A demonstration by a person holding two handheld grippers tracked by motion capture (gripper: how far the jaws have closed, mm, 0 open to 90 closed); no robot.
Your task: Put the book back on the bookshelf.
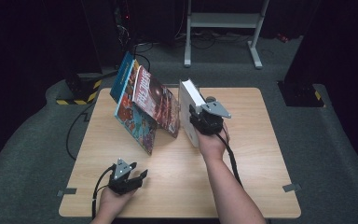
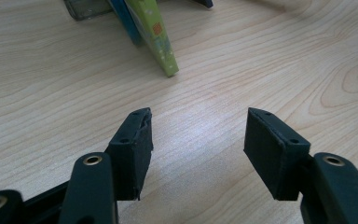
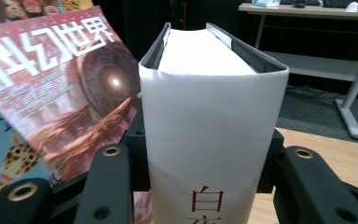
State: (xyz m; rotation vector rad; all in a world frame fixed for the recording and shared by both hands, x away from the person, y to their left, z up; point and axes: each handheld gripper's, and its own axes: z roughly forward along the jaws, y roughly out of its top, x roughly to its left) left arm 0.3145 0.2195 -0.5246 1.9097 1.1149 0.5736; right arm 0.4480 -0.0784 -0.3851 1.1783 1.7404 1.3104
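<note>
Left claw (image 1: pixel 137 177) rests low on the tabletop (image 1: pixel 177 186), jaws apart and empty, idle, well short of the leaning magazines (image 1: pixel 144 107) ahead of it. Right claw (image 3: pixel 205 154) is clamped on the white book's (image 3: pixel 212 140) spine, holding it upright just right of the magazines, likely to stand it alongside them.

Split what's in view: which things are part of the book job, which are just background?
In the job:
white book, clamped by the right gripper
red magazine, leaning beside it
blue picture book, leaning behind that
left gripper, open over the table

Just about:
white frame
floor cables
</note>
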